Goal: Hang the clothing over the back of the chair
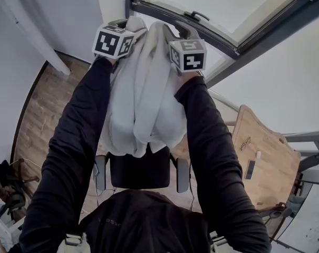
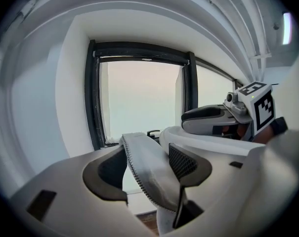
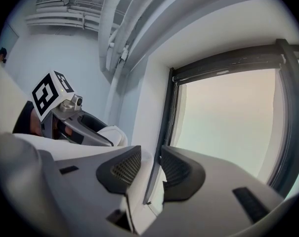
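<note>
Sleeves [image 1: 69, 157] up; we hold clothing [image 1: 143, 104] high above chair [image 1: 138, 173]. Left gripper [image 2: 147, 149] gapes, hem [image 2: 139, 169] loose inside; right gripper [image 3: 150, 157] looks pinched on it. We'd centre first, then lower evenly.

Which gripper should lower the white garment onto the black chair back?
Right gripper: jaws close together on the white fabric garment, above the black chair. Left gripper: jaws apart, garment only loose between them.

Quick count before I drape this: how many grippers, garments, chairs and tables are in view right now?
Two-jaw grippers with marker cubes: 2 (left gripper, right gripper)
White fabric garment: 1
Black chair: 1
Light wooden table: 1
Total: 5
</note>
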Available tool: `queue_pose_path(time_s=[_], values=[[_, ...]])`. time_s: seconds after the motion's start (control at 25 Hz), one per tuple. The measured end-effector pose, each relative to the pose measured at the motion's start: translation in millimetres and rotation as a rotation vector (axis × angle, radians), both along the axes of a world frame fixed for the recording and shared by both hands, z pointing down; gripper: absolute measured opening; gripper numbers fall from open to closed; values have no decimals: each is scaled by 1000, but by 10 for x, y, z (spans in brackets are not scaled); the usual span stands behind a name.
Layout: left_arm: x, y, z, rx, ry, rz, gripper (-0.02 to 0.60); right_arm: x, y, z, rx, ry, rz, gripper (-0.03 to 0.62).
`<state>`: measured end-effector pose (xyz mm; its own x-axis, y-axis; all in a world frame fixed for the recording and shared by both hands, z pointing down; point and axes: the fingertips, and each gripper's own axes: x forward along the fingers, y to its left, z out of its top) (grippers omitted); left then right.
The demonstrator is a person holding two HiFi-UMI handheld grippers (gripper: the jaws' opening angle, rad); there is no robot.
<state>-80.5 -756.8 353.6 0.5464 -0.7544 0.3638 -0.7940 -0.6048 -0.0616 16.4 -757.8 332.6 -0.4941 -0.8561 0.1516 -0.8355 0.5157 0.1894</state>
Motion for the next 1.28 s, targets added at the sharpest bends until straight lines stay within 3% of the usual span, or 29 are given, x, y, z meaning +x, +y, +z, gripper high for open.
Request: queue_pose_path(time_s=[0.6, 0.88, 1.08, 1.28], values=[[-289, 499, -177, -56, 49, -100, 285, 108, 589, -284, 42, 6, -14, 138], [-362, 738, -273, -48, 49, -128, 293, 80, 832, -386, 52, 3, -34, 138], [-408, 1061, -550, 53, 54, -141, 293, 86, 1067, -508, 71, -20, -56, 137], [-237, 1658, -911, 207, 57, -98, 291, 110, 1552, -665, 96, -44, -105, 135]])
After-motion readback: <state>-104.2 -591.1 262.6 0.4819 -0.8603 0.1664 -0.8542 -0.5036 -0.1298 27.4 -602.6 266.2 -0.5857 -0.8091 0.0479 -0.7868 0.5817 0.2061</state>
